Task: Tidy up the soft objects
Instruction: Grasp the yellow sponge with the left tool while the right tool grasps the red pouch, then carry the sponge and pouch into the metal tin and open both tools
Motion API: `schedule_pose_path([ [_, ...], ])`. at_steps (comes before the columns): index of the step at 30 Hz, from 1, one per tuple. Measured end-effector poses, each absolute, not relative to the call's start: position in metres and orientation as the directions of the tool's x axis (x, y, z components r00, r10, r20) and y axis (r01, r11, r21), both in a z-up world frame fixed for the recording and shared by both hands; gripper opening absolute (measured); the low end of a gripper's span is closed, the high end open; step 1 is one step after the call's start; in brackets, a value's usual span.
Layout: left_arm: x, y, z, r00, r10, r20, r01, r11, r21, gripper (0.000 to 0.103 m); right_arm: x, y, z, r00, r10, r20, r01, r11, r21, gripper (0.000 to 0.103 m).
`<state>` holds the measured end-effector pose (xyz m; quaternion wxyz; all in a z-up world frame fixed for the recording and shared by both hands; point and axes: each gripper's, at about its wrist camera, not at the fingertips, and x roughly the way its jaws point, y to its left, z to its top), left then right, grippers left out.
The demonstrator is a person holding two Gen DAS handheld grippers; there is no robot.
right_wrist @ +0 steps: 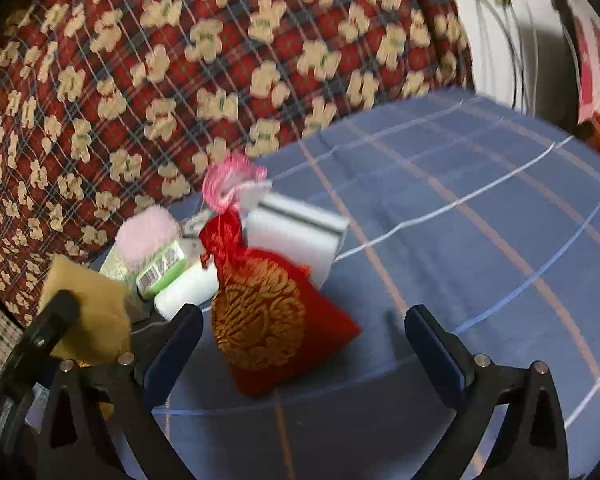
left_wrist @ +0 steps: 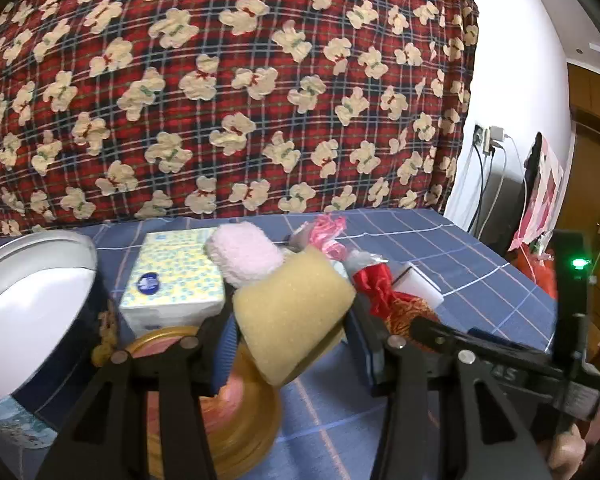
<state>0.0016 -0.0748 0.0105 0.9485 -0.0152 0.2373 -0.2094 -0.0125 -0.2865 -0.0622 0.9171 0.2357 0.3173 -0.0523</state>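
Observation:
My left gripper (left_wrist: 294,330) is shut on a yellow sponge (left_wrist: 292,312) and holds it above the blue checked cloth (left_wrist: 440,256); the sponge also shows in the right wrist view (right_wrist: 88,304). My right gripper (right_wrist: 304,344) is open and empty, its jaws wide on either side of a red and gold drawstring pouch (right_wrist: 260,316) that lies on the cloth. The pouch also shows in the left wrist view (left_wrist: 384,292). A pink fluffy towel (left_wrist: 246,254) lies behind the sponge, and shows in the right wrist view (right_wrist: 148,236).
A tissue pack (left_wrist: 176,276), a white tin lid (left_wrist: 32,300) and an amber jar (left_wrist: 228,400) crowd the left. A white sponge block (right_wrist: 296,232), a white roll (right_wrist: 186,288), a green packet (right_wrist: 162,268) and a pink tassel (right_wrist: 224,184) sit behind the pouch. A teddy-print quilt (left_wrist: 220,80) rises behind.

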Motion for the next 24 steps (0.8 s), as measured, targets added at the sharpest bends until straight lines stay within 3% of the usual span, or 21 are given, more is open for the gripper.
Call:
schedule_pose_path([
  [1, -0.001, -0.073, 0.009, 0.799, -0.408, -0.442, 0.393, 0.910, -0.130, 0.048, -0.008, -0.285, -0.065, 0.786, 0.058, -0.615, 0.249, 0.881, 0.402, 0.100],
  [2, -0.002, -0.070, 0.008, 0.799, -0.408, -0.442, 0.394, 0.910, -0.129, 0.048, -0.003, -0.282, -0.068, 0.775, 0.069, -0.629, 0.250, 0.880, 0.404, 0.089],
  [3, -0.003, -0.068, 0.007, 0.799, -0.406, -0.444, 0.393, 0.911, -0.126, 0.048, 0.002, -0.281, -0.071, 0.760, 0.085, -0.644, 0.246, 0.880, 0.406, 0.067],
  [9, -0.011, -0.052, 0.011, 0.796, -0.438, -0.418, 0.411, 0.898, -0.159, 0.048, -0.003, -0.275, -0.071, 0.739, 0.094, -0.668, 0.234, 0.893, 0.385, 0.031],
  [18, -0.022, -0.014, 0.023, 0.820, -0.448, -0.355, 0.404, 0.894, -0.195, 0.048, -0.050, -0.244, -0.035, 0.844, 0.025, -0.536, 0.207, 0.906, 0.369, 0.028],
  [24, -0.025, 0.025, 0.029, 0.869, -0.372, -0.327, 0.326, 0.927, -0.187, 0.049, -0.059, -0.191, -0.001, 0.909, 0.072, -0.410, 0.074, 0.941, 0.331, 0.028],
])
